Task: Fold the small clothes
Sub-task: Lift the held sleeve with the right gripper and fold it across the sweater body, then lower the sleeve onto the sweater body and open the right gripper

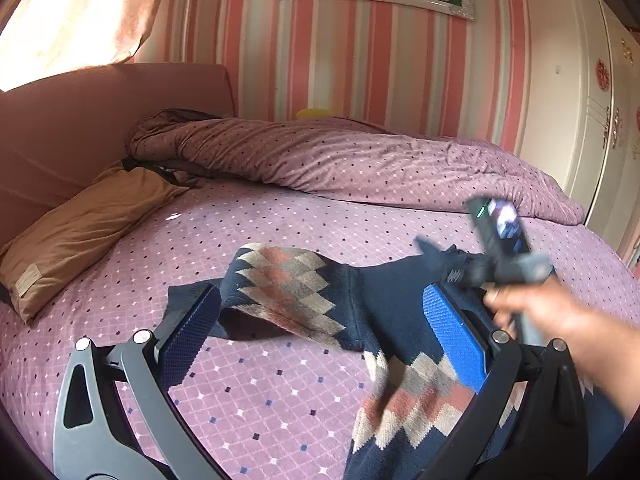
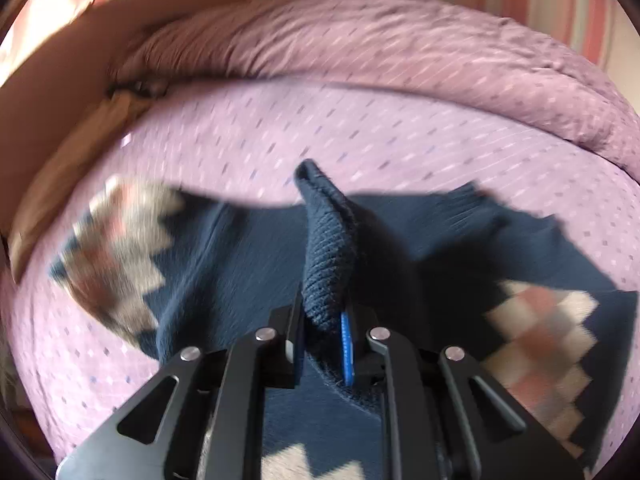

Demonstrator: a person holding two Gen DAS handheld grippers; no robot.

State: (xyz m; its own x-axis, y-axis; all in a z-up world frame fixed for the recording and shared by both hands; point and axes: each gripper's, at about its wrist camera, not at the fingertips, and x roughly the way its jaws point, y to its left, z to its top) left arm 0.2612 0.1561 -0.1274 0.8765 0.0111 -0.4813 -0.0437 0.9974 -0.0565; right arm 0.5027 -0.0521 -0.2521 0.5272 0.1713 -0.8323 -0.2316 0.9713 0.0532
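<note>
Navy knit sweater (image 2: 256, 256) sprawls on the pink bedspread (image 1: 248, 232); my right gripper (image 2: 324, 344) pinches its ribbed edge, left gripper (image 1: 320, 340) spread empty nearby. Soft, floppy, light, I judge: best held by hems or cuffs.

Right gripper (image 2: 326, 344) fingers pinching a ribbed navy edge of the patterned sweater (image 2: 248, 248), garment spread across the pink bed (image 2: 240, 128), rumpled duvet (image 2: 400, 40) along its far edge

Navy argyle sweater (image 1: 384, 304) on pink diamond-dotted sheet (image 1: 248, 392).
</note>
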